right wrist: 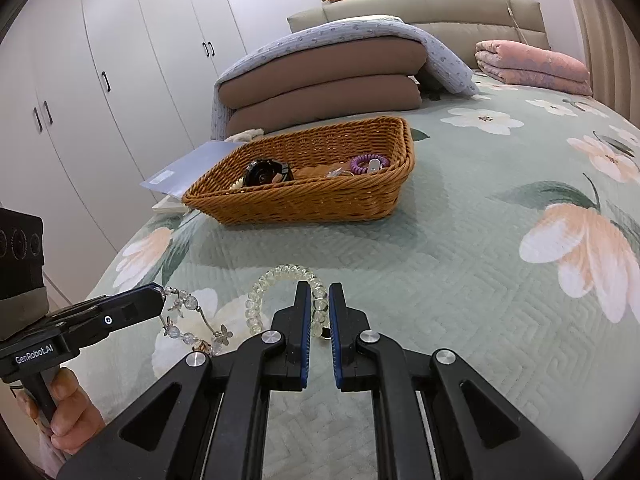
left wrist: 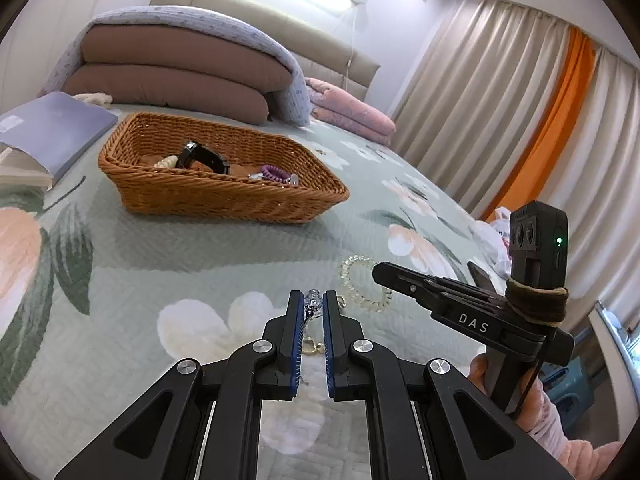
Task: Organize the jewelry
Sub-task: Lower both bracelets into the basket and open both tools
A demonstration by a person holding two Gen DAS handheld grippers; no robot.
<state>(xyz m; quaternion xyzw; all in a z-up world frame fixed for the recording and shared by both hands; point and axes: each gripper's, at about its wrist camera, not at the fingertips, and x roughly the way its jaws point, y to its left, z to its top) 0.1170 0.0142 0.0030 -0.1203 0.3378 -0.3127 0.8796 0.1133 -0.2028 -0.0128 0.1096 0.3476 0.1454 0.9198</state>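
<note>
Nearest the lens: left gripper, jaws pinching a silver-and-crystal beaded bracelet at the tips, the rest of the chain dangling below toward the bed. Right gripper likewise pressed onto a clear coil bracelet, its loop arcing out to the left above the quilt. Wicker basket well ahead on the bed, already holding a black watch and a purple coil band. Risks, by judgement: thin tip grip on smooth beads, so a slip during the carry; dangling chain snagging on the basket rim; two loops hanging close enough to tangle. Right wrist view alone shows the beaded bracelet's full hanging loop with its small flower charms; left wrist view alone shows the curtains and the right gripper's side profile.
</note>
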